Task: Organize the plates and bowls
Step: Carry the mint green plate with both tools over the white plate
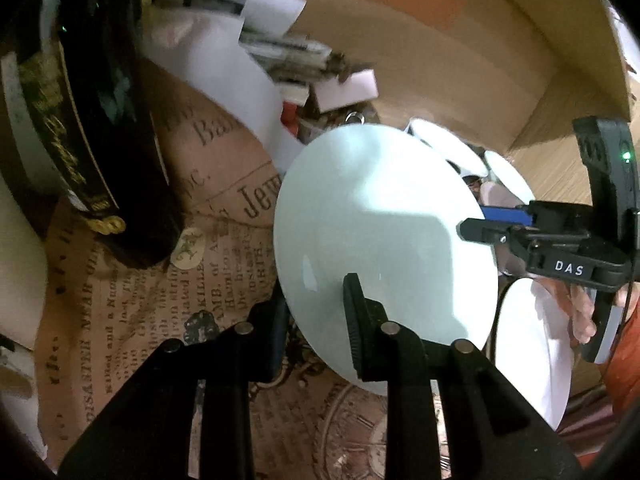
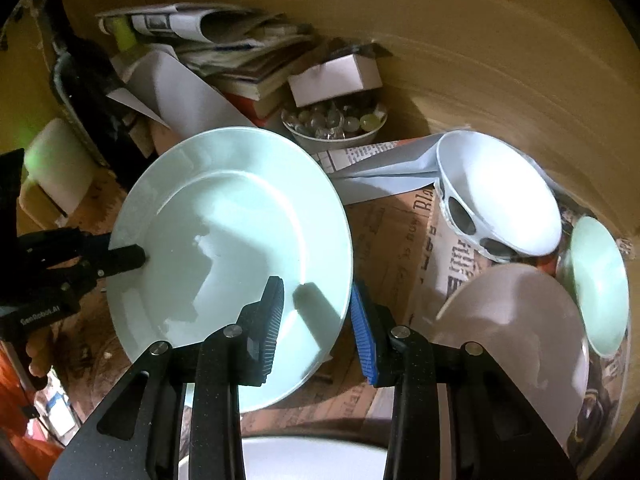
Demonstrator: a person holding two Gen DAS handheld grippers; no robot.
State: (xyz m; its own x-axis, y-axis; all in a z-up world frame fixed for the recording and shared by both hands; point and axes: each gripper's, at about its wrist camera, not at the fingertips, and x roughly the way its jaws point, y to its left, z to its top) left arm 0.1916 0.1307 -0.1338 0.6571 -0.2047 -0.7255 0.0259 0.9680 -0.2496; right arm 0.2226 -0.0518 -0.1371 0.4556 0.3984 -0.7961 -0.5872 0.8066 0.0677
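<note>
We see a newsprint-covered tabletop (image 2: 404,240) against a cardboard wall; above it, the pale green plate (image 2: 240,240) (tilted) sits with opposite rims pinched between our left gripper (image 1: 316,320) and right gripper (image 2: 316,328), both nearly closed.

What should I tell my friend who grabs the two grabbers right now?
Left gripper: fingers shut on the rim of the pale green plate.
Right gripper: fingers shut on the same plate's opposite rim. The plate is held tilted between both, above the newspaper-print table cover.
Elsewhere: a white bowl with cut-out holes lies tilted at the right, a white plate leans in front of it, a small green plate stands at the far right, and another white dish sits just below the grippers.
Done: plate picked up.
Left: set it down, then sort the other dishes.
</note>
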